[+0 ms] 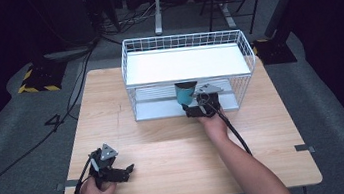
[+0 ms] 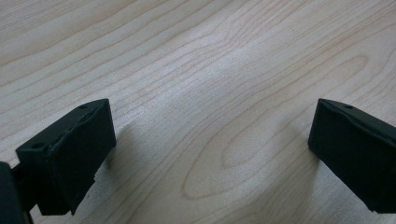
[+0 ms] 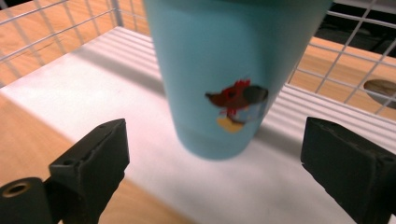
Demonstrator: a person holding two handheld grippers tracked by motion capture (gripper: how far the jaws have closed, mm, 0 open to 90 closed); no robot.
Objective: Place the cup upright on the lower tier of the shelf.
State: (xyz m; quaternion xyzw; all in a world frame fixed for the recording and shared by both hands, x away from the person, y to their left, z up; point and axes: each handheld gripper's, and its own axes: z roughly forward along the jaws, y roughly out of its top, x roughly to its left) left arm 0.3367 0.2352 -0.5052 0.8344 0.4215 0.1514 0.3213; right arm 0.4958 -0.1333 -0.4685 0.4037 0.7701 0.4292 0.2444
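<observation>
While the teal cup (image 3: 224,74) stood upright on the lower shelf (image 1: 161,109) of the white wire rack (image 1: 183,42), the right tool (image 3: 215,158) sat just before it, jaws wide and clear of it; the left tool (image 2: 210,154) lay open, empty, over the worktop (image 2: 210,56)

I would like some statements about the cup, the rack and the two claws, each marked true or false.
1. The blue cup stands on the lower shelf of the white wire rack. True.
2. The right claw grips the cup. False: its jaws are open, clear of the cup.
3. The left claw is open above bare table. True.
4. The cup lies on its side. False: it is upright.
</observation>
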